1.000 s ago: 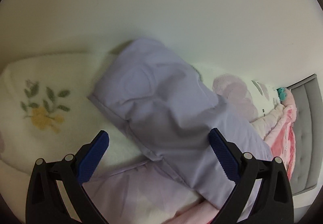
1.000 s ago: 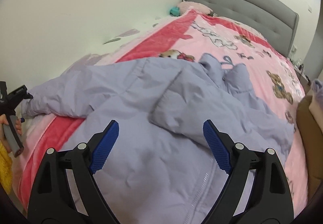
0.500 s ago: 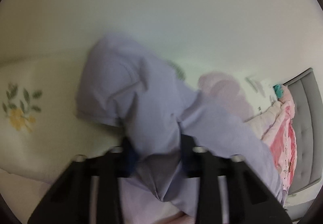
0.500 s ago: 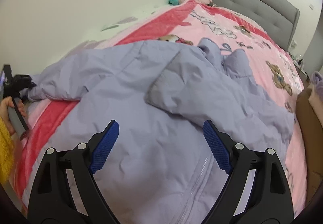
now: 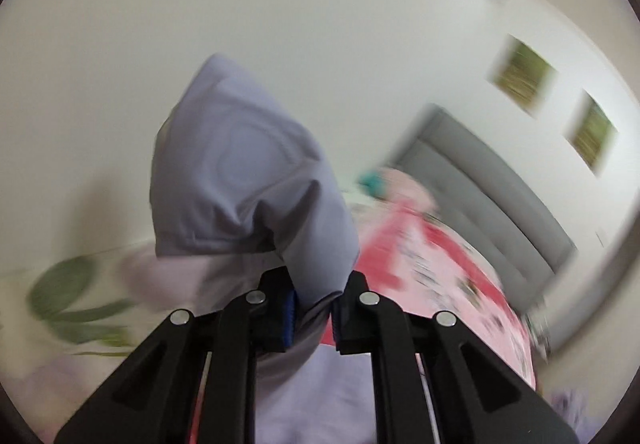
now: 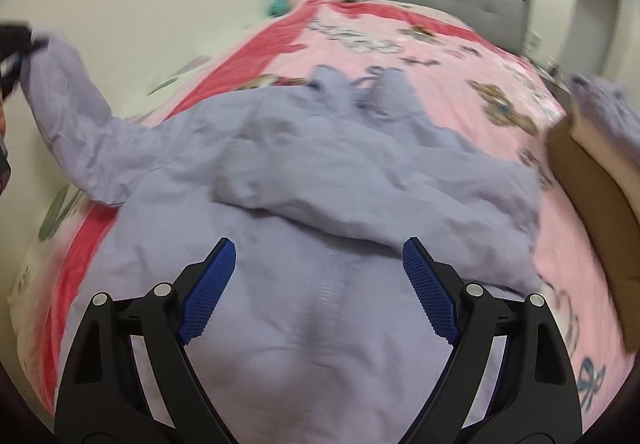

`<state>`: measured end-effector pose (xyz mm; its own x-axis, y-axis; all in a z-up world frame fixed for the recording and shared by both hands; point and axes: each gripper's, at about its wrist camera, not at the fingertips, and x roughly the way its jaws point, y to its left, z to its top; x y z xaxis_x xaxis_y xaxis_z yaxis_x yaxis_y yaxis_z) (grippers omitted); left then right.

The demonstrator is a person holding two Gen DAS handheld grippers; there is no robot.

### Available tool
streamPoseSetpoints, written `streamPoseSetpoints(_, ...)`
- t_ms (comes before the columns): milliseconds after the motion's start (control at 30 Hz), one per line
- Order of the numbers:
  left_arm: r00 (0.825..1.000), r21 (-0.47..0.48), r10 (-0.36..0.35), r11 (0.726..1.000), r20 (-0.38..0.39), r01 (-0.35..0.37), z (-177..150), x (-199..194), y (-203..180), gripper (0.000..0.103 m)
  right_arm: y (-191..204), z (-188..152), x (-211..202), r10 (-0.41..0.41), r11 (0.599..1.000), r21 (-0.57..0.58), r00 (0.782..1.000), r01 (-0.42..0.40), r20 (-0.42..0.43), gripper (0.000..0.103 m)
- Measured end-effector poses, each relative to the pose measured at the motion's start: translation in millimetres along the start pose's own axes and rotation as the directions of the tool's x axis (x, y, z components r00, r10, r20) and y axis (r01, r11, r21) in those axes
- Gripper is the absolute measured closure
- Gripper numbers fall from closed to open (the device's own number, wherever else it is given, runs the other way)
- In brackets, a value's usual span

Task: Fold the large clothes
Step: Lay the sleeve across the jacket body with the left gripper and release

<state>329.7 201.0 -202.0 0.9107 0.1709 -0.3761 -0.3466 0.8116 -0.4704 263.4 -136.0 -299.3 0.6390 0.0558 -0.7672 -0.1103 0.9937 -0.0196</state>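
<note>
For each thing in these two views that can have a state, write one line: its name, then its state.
Left gripper: jaws closing, pinched on the sleeve cuff.
Right gripper: open, empty, above the jacket.
Lilac jacket: front up on the bed, zip shut, crumpled, not folded.
Near sleeve: lifted off the bed by its cuff.
Far sleeve: folded across the chest.
Pink blanket: spread flat over the bed.

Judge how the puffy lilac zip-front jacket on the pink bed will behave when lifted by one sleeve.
The puffy lilac jacket is probably floppy: the sleeve pinched in the left gripper bends and droops. Its body will likely trail and drag across the pink blanket. Its smooth, padded fabric may slip from a narrow pinch.
</note>
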Motion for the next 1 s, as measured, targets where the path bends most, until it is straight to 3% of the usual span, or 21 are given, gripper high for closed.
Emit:
streamPoseSetpoints(100,0.997,0.181,-0.07,0.98,-0.044,0.077,-41,5,-80,0.09,-34,-9,-5,-0.056,0.996,0.072,0.998,0.056,-0.006,0.021)
streamPoseSetpoints(167,0.99,0.251,-0.121,0.958,-0.077,0.137,-71,4,-116,0.09,-60,-18,-11,-0.085,0.987,0.134,0.996,0.085,-0.011,0.021)
streamPoseSetpoints(233,0.981,0.359,-0.147,0.915,-0.125,0.183,-109,8,-155,0.09,-81,-25,-17,-0.111,0.977,0.182,0.994,0.111,-0.009,0.021)
streamPoseSetpoints(333,0.971,0.489,-0.128,0.846,-0.2,0.212,-176,15,-200,0.09,-113,-41,-23,-0.175,0.958,0.227,0.984,0.177,-0.028,0.021)
streamPoseSetpoints(400,0.966,0.574,-0.09,0.79,-0.241,0.216,-220,10,-216,0.09,-131,-54,-26,-0.2,0.943,0.262,0.979,0.205,-0.046,0.021)
streamPoseSetpoints(433,0.964,0.636,-0.064,0.74,-0.259,0.219,-250,10,-226,0.09,-143,-62,-27,-0.215,0.931,0.287,0.974,0.224,-0.064,0.021)
streamPoseSetpoints(500,0.955,0.686,-0.046,0.686,-0.293,0.244,-291,12,-235,0.09,-158,-73,-29,-0.228,0.917,0.315,0.969,0.245,-0.091,0.021)
streamPoseSetpoints(567,0.947,0.704,-0.023,0.663,-0.322,0.256,-316,8,-243,0.09,-169,-83,-32,-0.247,0.904,0.333,0.963,0.268,-0.104,0.021)
streamPoseSetpoints(733,0.961,0.795,0.024,0.568,-0.274,0.212,-349,10,-246,0.089,-192,-104,-40,-0.268,0.885,0.358,0.954,0.298,-0.132,0.021)
streamPoseSetpoints(833,0.951,0.816,0.022,0.52,-0.308,0.252,-354,11,-249,0.069,-198,-109,-41,-0.282,0.88,0.356,0.949,0.315,-0.142,0.021)
streamPoseSetpoints(867,0.935,0.808,-0.002,0.503,-0.355,0.308,-354,10,-251,0.045,-200,-110,-41,-0.287,0.877,0.359,0.947,0.32,-0.144,0.021)
streamPoseSetpoints(900,0.919,0.795,-0.033,0.489,-0.394,0.358,-354,6,-252,0.031,-202,-110,-42,-0.286,0.875,0.365,0.948,0.319,-0.143,0.021)
streamPoseSetpoints(1000,0.906,0.784,-0.106,0.466,-0.41,0.41,-341,-17,-243,0.028,-203,-106,-45,-0.284,0.874,0.371,0.95,0.313,-0.131,0.021)
